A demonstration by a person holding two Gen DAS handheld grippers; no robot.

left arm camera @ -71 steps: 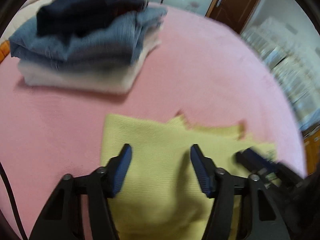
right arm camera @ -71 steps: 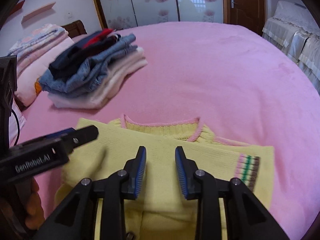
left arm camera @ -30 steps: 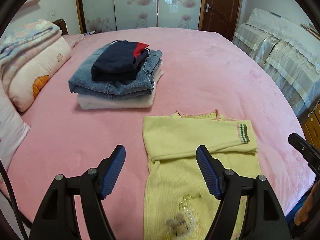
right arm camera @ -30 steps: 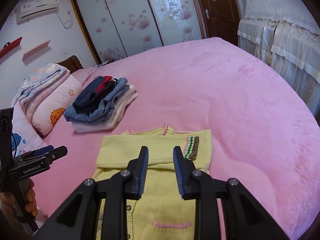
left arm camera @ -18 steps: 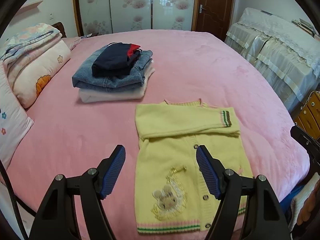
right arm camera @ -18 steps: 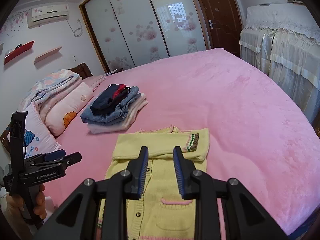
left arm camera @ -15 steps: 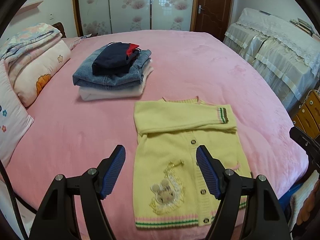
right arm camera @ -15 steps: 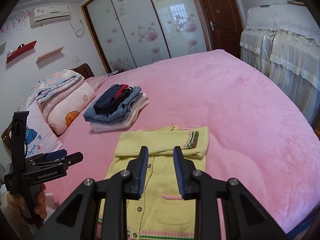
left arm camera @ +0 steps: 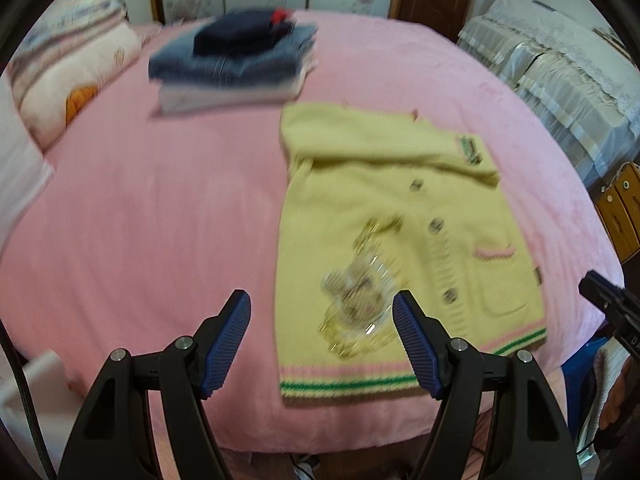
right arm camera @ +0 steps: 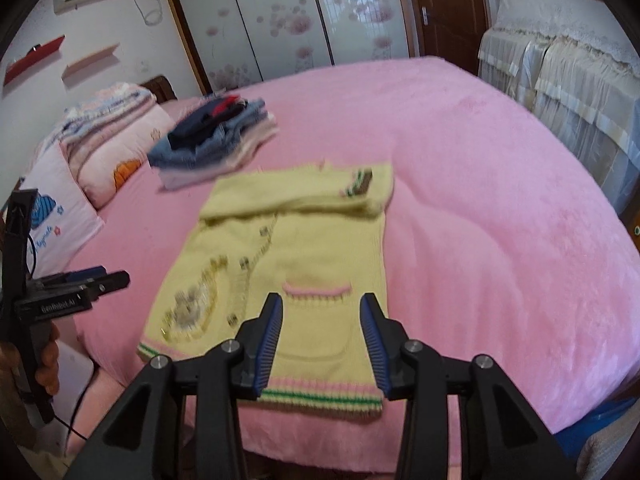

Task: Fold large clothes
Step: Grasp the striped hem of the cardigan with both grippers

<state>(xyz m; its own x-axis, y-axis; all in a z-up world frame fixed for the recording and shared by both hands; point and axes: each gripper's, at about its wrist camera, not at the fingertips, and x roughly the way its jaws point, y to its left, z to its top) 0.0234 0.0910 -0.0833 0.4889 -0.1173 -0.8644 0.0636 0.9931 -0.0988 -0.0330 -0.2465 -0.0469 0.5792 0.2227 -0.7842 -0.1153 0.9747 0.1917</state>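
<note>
The left gripper (left arm camera: pixel 322 340) holds its jaws spread wide with nothing between the pads; it hangs above the near edge of the bed, over the lower left corner of the yellow cardigan (left arm camera: pixel 400 240). The right gripper (right arm camera: pixel 322 344) has its jaws opening, also with nothing pinched; through the gap the cardigan's pocket area and striped hem show, with no contact visible. The cardigan lies flat and face up on the pink bedspread (left arm camera: pixel 160 220) near the bed's near edge, buttoned down the front, with its sleeves folded across the chest so that one striped cuff (right arm camera: pixel 360 182) rests at the upper right. A pink-trimmed pocket (right arm camera: pixel 316 290) sits on one front panel and a pale appliqué, blurred, on the other. Beyond the cardigan and apart from it, a stack of folded clothes (left arm camera: pixel 236 64) stands on the bedspread, dark garments over denim over a pale layer. Pillows and folded quilts (right arm camera: pixel 108 140) lie at the left side of the bed. In the right wrist view a hand (right arm camera: pixel 44 364) grips the left gripper's handle at the left edge. Sliding wardrobe doors (right arm camera: pixel 288 20) and a brown door close the far wall.
</note>
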